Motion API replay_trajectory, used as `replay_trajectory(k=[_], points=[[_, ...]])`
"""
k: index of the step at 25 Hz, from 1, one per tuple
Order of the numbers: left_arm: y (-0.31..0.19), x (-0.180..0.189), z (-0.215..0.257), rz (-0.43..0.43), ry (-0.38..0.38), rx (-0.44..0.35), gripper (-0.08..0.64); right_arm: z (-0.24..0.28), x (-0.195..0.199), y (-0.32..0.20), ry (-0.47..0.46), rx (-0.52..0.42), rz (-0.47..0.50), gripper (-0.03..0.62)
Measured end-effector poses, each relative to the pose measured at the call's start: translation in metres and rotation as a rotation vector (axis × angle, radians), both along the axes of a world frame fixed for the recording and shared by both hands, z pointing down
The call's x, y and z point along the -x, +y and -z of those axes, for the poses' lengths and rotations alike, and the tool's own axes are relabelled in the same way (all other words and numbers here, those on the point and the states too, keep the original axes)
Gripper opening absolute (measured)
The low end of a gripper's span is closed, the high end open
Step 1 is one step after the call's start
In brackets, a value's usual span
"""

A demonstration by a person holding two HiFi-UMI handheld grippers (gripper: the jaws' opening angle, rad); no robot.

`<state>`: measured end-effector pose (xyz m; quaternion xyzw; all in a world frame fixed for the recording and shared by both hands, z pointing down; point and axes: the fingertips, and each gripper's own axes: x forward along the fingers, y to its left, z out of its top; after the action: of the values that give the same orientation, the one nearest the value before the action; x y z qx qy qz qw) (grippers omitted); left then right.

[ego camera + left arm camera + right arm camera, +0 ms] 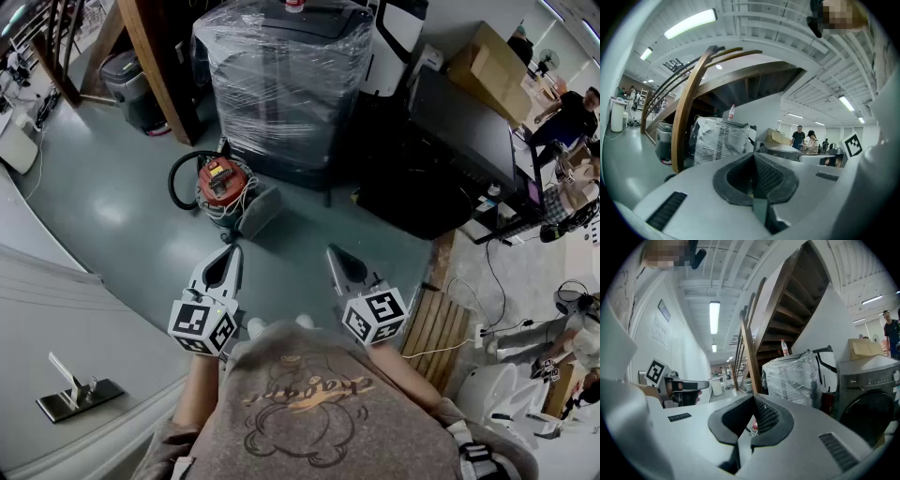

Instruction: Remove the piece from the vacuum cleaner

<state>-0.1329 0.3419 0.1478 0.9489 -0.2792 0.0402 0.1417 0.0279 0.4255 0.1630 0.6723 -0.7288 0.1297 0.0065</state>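
The vacuum cleaner (221, 181) stands on the grey floor ahead of me, with a red top, a black hose loop (176, 178) on its left and cable wound round it. Which piece comes off, I cannot tell. My left gripper (229, 253) and right gripper (335, 253) hover side by side over the floor, a short way nearer to me than the vacuum cleaner and apart from it. Both are shut with nothing between their fingers. In the right gripper view a bit of the red vacuum cleaner (753, 426) shows under the shut right gripper (753, 401). The left gripper (753, 159) points level into the room.
A plastic-wrapped appliance (281, 84) stands right behind the vacuum cleaner. A black cabinet (450, 159) is at the right, a wooden stair post (159, 56) and a grey bin (131, 89) at the left. A wooden pallet (441, 323) lies at my right. People (572, 112) stand far right.
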Motion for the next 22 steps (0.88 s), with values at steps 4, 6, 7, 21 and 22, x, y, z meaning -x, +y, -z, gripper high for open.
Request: replay_trajectory(k=[4, 6, 7, 21, 22], points=[[-0.003, -0.007, -0.005, 0.012, 0.001, -0.008, 0.002, -0.005, -0.009, -0.004, -0.017, -0.013, 0.008, 0.0], [-0.005, -0.01, -0.005, 0.021, 0.004, -0.006, 0.002, -0.006, -0.012, -0.005, -0.032, -0.015, 0.018, 0.0], [-0.006, -0.011, -0.005, 0.026, 0.004, -0.005, 0.002, -0.006, -0.014, -0.006, -0.036, -0.014, 0.024, 0.0], [-0.021, -0.035, -0.015, 0.103, 0.002, -0.002, 0.002, -0.032, -0.046, -0.016, -0.061, 0.022, 0.073, 0.0], [-0.027, -0.037, -0.016, 0.104, 0.004, 0.0, 0.002, -0.034, -0.047, -0.021, -0.062, 0.023, 0.075, 0.0]])
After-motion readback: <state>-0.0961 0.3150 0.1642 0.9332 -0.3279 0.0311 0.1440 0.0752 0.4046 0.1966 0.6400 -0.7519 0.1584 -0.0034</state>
